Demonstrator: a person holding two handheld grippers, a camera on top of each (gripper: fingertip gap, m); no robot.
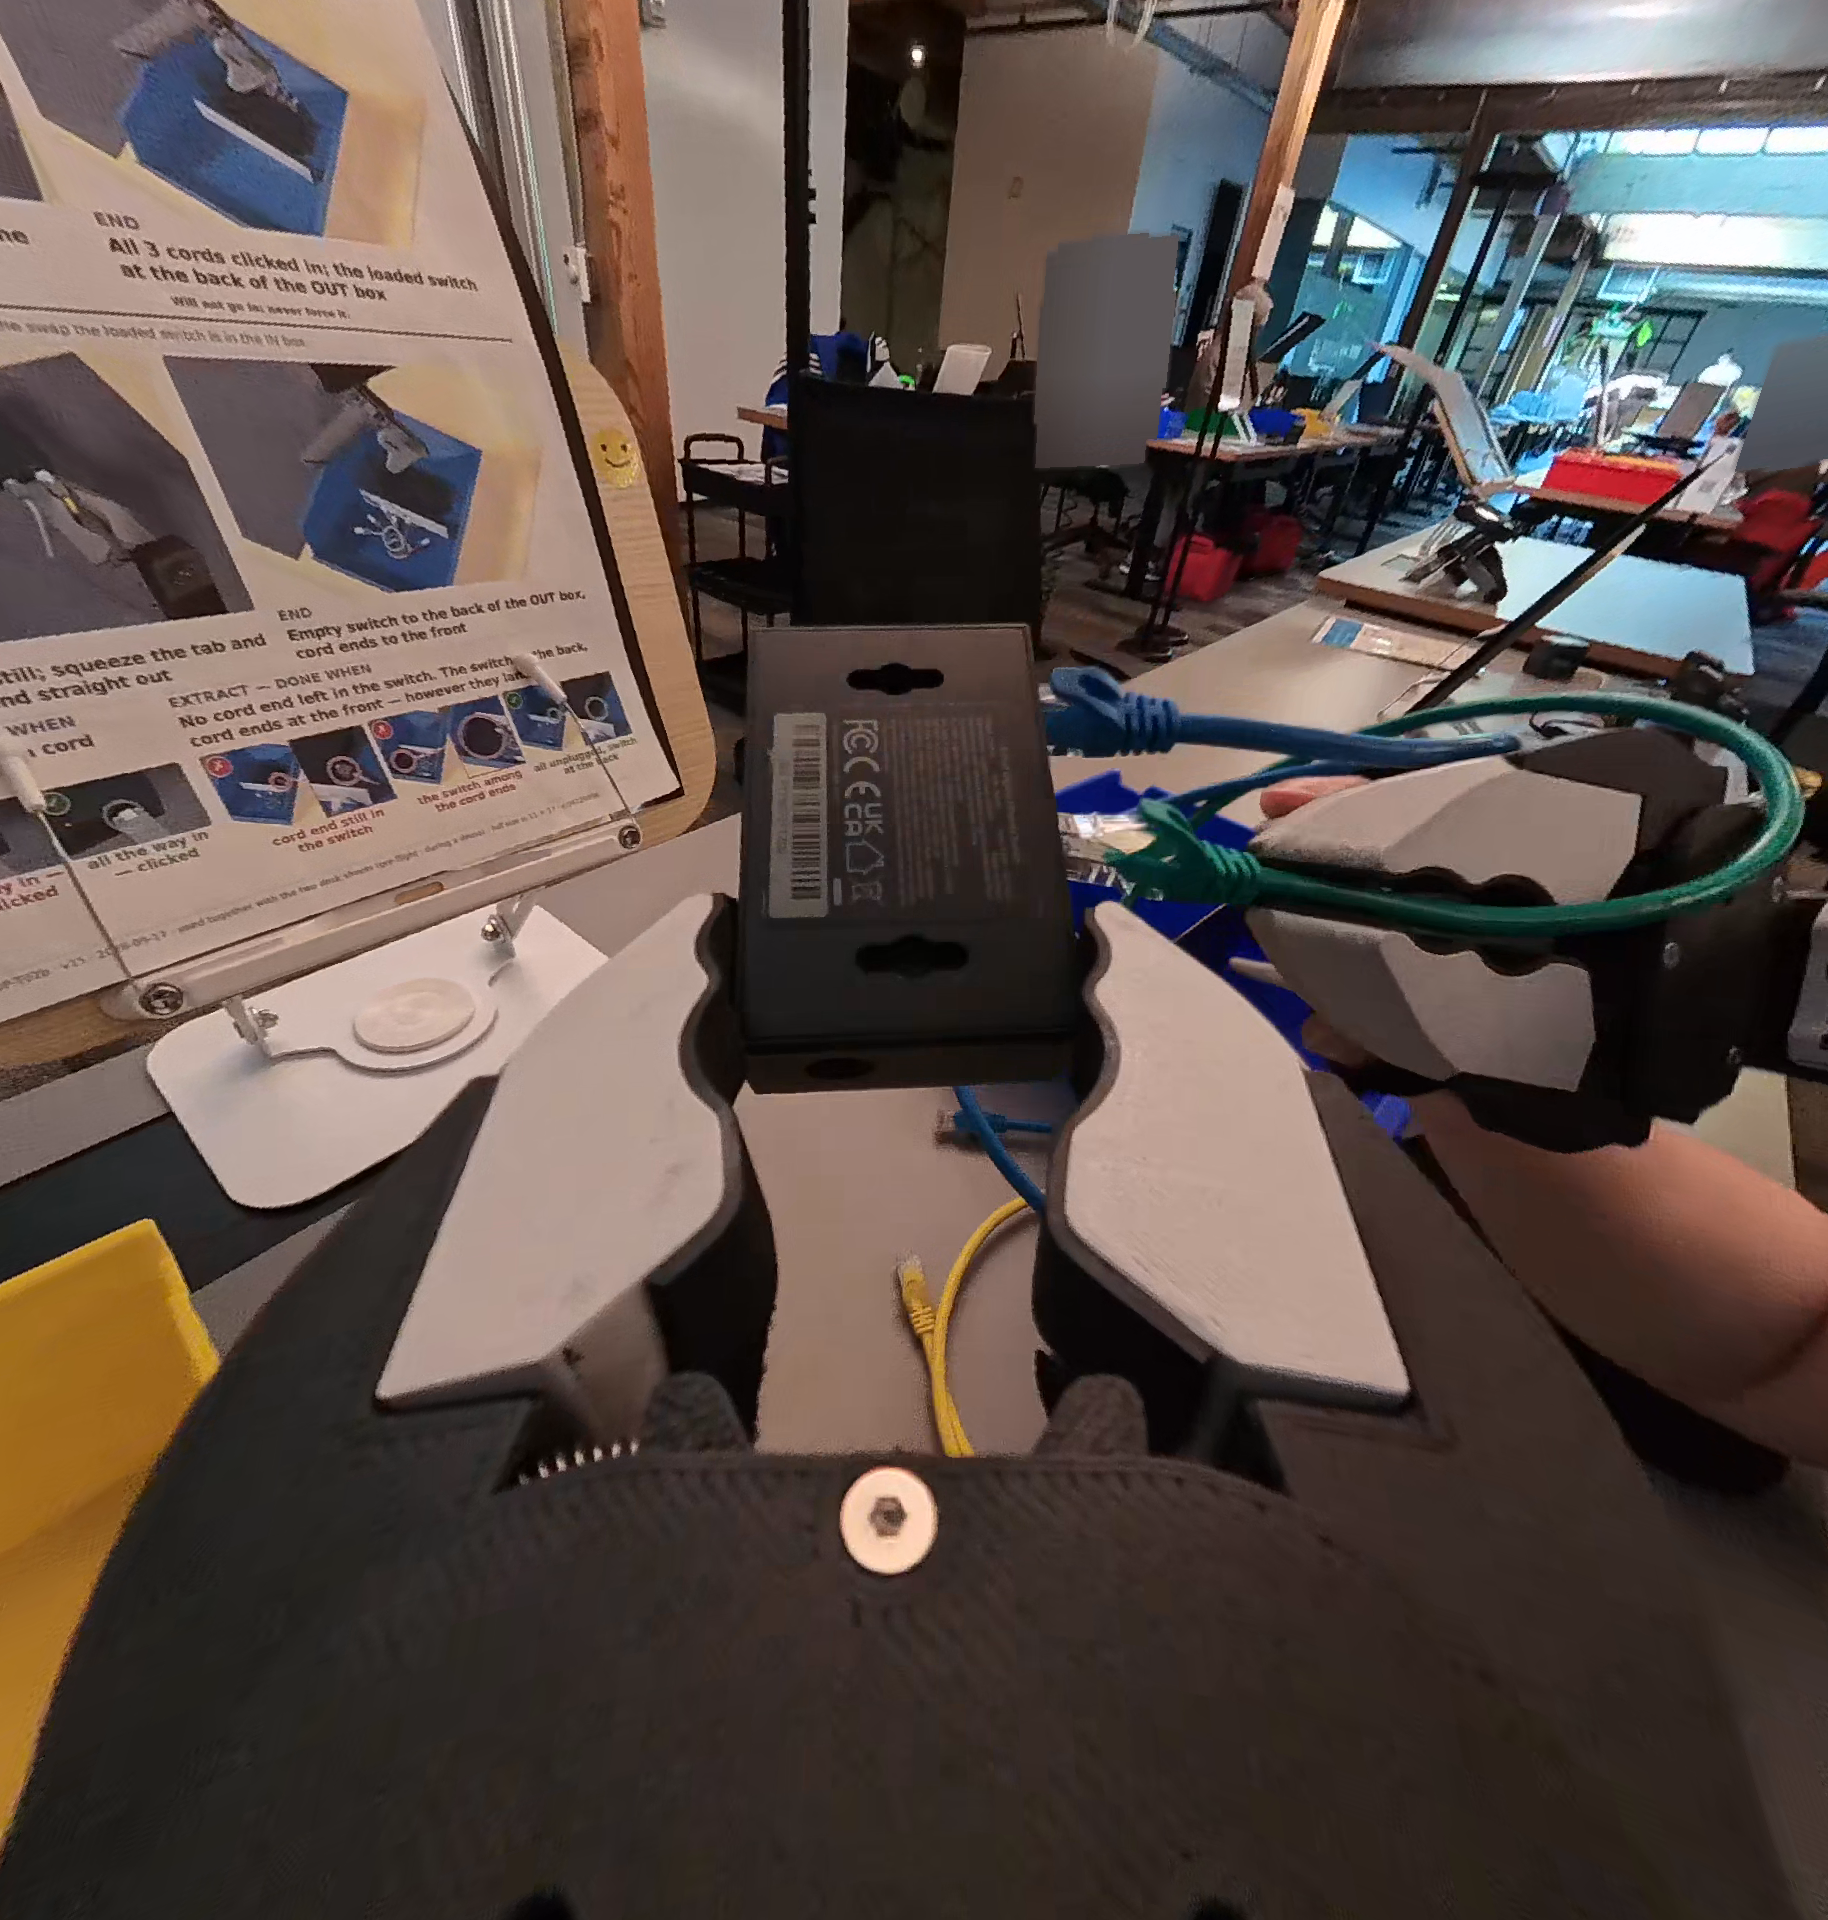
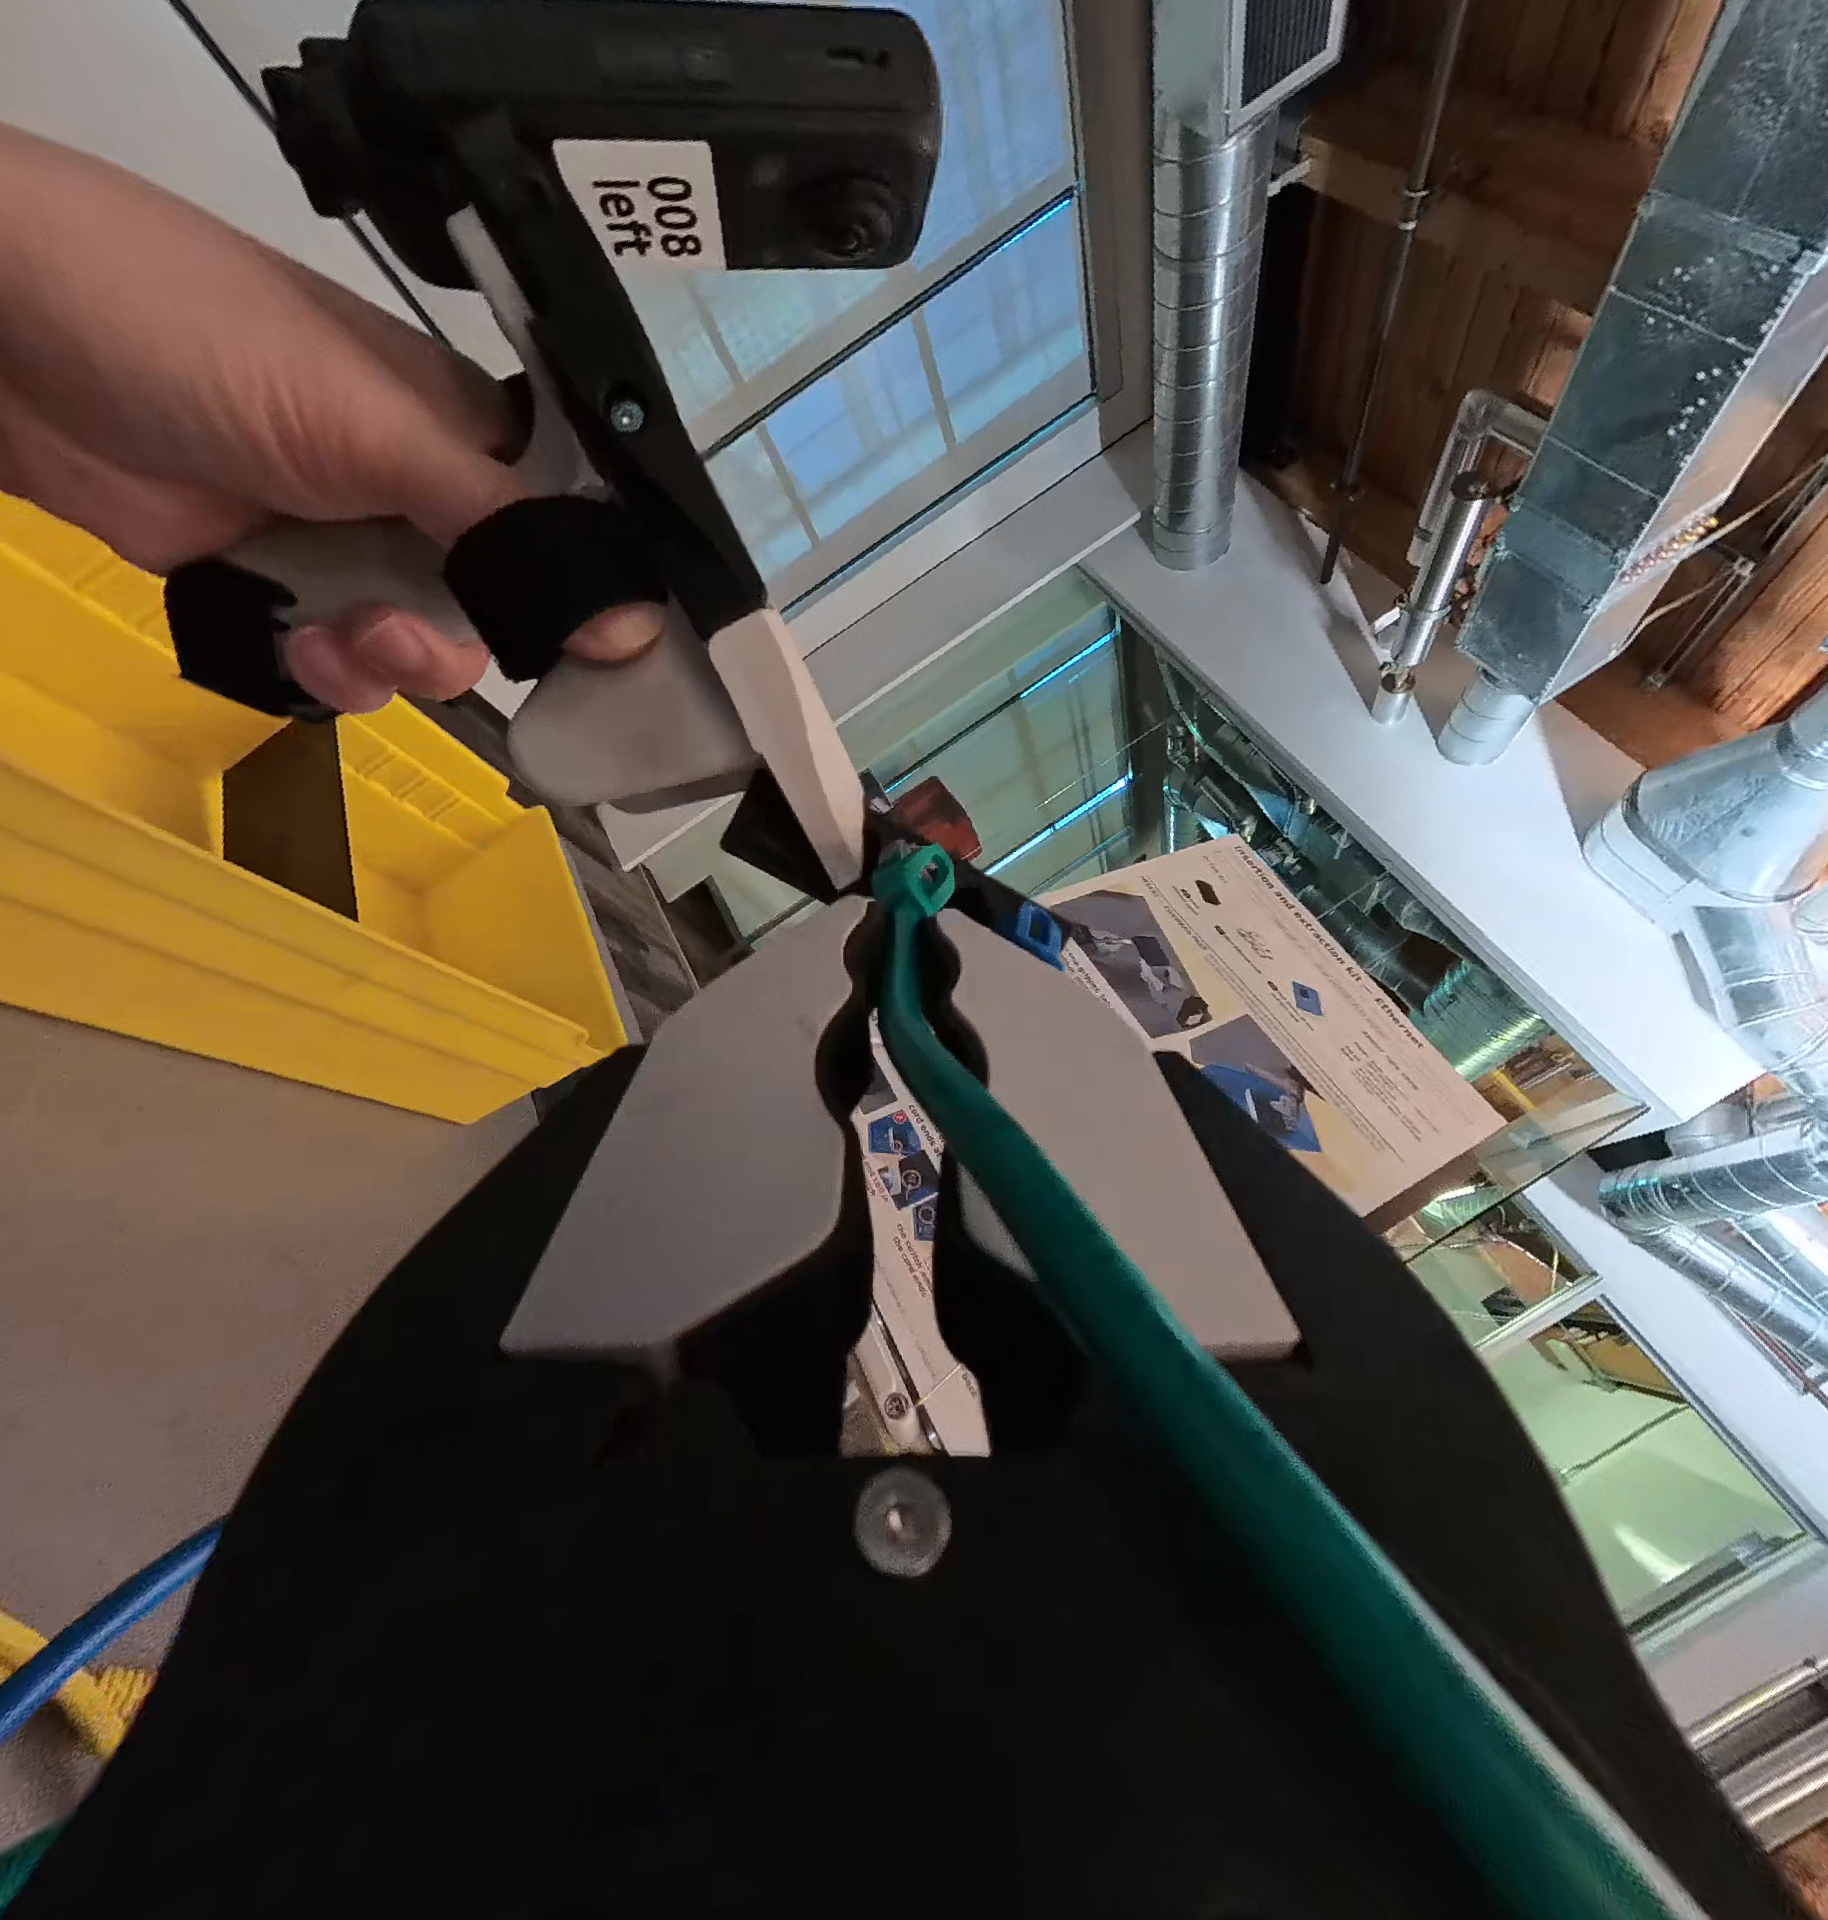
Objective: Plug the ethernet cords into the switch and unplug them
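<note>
The switch (image 1: 905,831), a flat black box, is held up off the table (image 1: 848,1247) with its labelled underside toward the left wrist camera, and the left gripper (image 1: 894,977) has its two fingers closed against the near end of the box, one on each side. To the right of the switch, the right gripper (image 1: 1263,883) has its fingers pinched together on the green cord (image 1: 1512,899) just behind its plug, and the clear plug tip sits right at the switch's right edge. Judging from this, the work is in its plugging-in half: the blue cord (image 1: 1305,732) reaches the same right edge farther back along the switch and looks already seated, the green one is about to go in or is partly in, and the yellow cord (image 1: 931,1330) lies loose on the table below the switch, not yet handled. A second blue plug end (image 1: 957,1127) also lies on the table under the switch. After the third cord is in, all the unplugging is left. The ports themselves face away from both cameras, so whether the blue plug has clicked home, or how deep the green plug sits, cannot be told. In the right wrist view the green plug (image 2: 915,878) meets the tip of the left gripper (image 2: 785,748), and the switch is almost wholly hidden behind the fingers. A yellow bin (image 2: 266,914) sits left of the switch, and an instruction board (image 1: 266,520) stands behind it; a blue bin (image 1: 1180,914) to its right is mostly covered.
</note>
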